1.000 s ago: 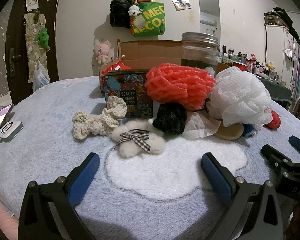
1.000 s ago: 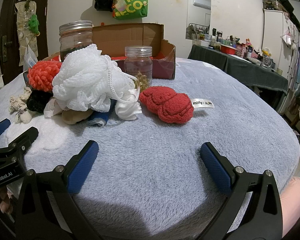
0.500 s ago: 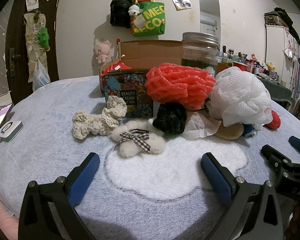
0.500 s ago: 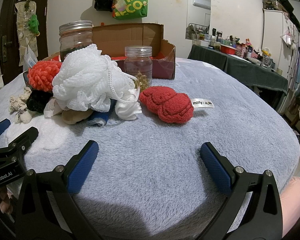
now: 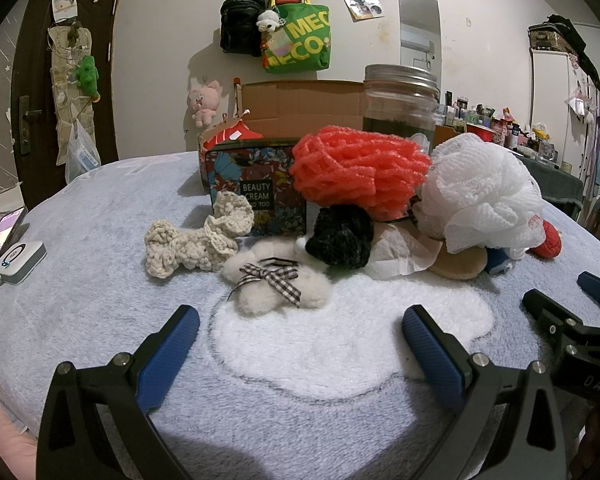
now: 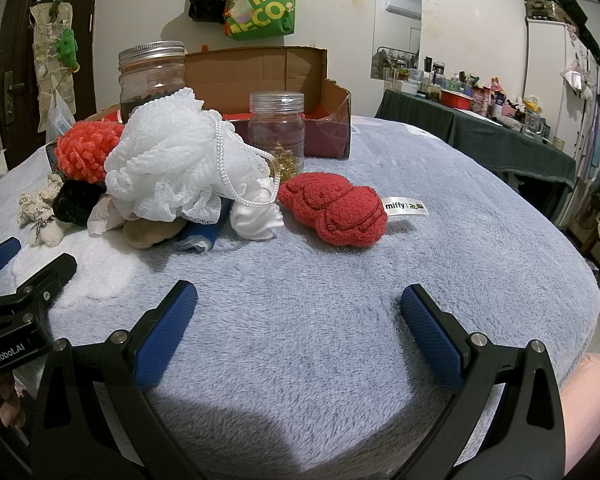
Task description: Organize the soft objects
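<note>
A heap of soft things lies on the grey fleece blanket (image 5: 80, 300). In the left wrist view: a cream crochet bow (image 5: 196, 240), a fluffy white bow with a checked ribbon (image 5: 276, 284), a black pom (image 5: 344, 236), an orange-red mesh sponge (image 5: 360, 168), a white bath pouf (image 5: 484, 200). In the right wrist view the white pouf (image 6: 168, 164) sits left of a red plush (image 6: 336, 208) with a miffy tag. My left gripper (image 5: 300, 332) is open and empty in front of the fluffy bow. My right gripper (image 6: 298, 308) is open and empty in front of the red plush.
A flowered beauty-cream tin (image 5: 256, 188), a big glass jar (image 5: 400, 100), a small jar (image 6: 276, 136) and an open cardboard box (image 6: 260, 80) stand behind the heap. A phone and a white charger (image 5: 18, 260) lie at far left. A cluttered dark table (image 6: 480, 120) stands to the right.
</note>
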The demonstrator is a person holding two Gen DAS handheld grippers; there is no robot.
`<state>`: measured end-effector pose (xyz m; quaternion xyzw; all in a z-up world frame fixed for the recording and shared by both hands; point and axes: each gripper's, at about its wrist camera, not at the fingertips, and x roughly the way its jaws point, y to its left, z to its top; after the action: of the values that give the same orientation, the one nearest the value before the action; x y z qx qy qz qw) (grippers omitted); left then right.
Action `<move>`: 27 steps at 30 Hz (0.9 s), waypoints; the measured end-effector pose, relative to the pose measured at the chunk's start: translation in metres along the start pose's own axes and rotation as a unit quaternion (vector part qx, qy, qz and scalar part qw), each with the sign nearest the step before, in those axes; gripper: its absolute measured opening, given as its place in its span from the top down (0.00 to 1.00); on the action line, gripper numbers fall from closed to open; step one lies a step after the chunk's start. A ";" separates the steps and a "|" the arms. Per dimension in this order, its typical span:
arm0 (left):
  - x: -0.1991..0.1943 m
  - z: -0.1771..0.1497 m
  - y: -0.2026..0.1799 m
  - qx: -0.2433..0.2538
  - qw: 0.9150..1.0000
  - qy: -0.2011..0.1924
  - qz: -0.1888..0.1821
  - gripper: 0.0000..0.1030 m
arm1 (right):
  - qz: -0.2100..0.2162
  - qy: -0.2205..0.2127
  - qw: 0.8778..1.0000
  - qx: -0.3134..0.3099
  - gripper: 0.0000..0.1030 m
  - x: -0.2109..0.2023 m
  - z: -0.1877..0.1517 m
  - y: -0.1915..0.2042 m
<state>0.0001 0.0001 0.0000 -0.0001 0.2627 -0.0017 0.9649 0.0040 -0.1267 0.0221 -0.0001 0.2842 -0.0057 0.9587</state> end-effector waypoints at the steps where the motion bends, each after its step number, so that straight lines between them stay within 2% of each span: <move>1: 0.000 0.000 0.000 0.000 1.000 0.000 0.000 0.00 | 0.000 0.000 1.000 0.000 0.00 0.000 0.000 0.000; 23: 0.000 0.001 0.000 -0.001 1.000 0.003 -0.001 0.00 | 0.004 0.004 1.000 -0.001 0.00 0.000 0.002 0.000; 27: -0.005 0.009 0.001 0.002 1.000 0.007 -0.019 0.00 | 0.013 0.014 1.000 -0.005 0.00 0.004 0.009 -0.001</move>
<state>0.0004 0.0016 0.0097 -0.0035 0.2696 -0.0205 0.9627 0.0124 -0.1281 0.0268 -0.0010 0.2975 0.0081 0.9547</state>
